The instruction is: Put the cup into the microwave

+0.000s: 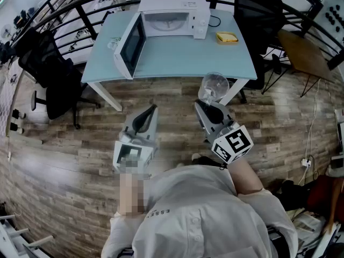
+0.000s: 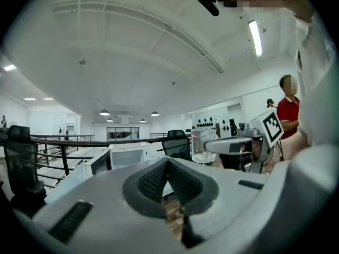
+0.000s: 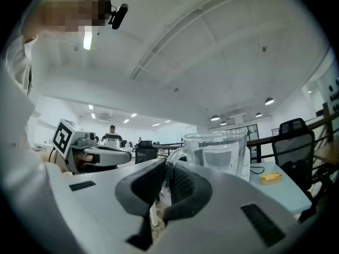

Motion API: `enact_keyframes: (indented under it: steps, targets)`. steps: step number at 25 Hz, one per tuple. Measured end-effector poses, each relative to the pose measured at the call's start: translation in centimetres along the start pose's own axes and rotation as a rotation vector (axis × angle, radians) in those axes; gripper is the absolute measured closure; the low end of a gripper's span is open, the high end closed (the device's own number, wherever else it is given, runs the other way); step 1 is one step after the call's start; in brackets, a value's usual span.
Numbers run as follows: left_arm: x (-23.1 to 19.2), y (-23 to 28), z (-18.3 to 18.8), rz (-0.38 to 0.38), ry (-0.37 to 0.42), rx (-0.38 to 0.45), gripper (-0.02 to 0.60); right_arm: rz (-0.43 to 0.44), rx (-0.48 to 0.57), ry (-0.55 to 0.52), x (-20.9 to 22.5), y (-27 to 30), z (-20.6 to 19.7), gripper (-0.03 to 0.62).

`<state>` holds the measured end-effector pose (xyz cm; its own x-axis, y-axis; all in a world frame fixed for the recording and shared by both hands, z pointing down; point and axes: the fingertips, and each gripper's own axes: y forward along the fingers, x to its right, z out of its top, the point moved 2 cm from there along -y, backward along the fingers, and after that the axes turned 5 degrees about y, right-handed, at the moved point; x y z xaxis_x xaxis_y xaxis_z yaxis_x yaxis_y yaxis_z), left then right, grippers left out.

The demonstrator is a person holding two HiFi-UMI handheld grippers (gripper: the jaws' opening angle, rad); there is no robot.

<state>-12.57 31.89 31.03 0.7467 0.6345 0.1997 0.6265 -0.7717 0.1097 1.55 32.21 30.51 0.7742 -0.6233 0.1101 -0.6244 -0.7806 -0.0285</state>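
A clear glass cup (image 1: pixel 214 85) hangs in the air just in front of the table's near edge. My right gripper (image 1: pixel 206 103) is shut on the cup's handle. In the right gripper view the handle sits between the pads and the cup (image 3: pixel 224 153) stands upright beyond my right gripper (image 3: pixel 168 167). The white microwave (image 1: pixel 171 16) stands at the back of the light blue table (image 1: pixel 183 55), with its door (image 1: pixel 130 46) swung open to the left. My left gripper (image 1: pixel 152 108) hovers over the floor left of the cup, shut and holding nothing.
A yellow object (image 1: pixel 227 37) lies on the table right of the microwave. Black office chairs (image 1: pixel 56 79) stand left and right of the table, and a black railing (image 1: pixel 70 9) runs behind it. A person in red (image 2: pixel 289 110) stands far off.
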Motion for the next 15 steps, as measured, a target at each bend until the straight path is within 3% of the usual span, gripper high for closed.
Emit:
enact_keyframes:
  steps: [15]
  targets:
    - [-0.97, 0.81, -0.3, -0.021, -0.007, 0.011, 0.58, -0.03, 0.003, 0.042, 0.83, 0.77, -0.2, 0.577]
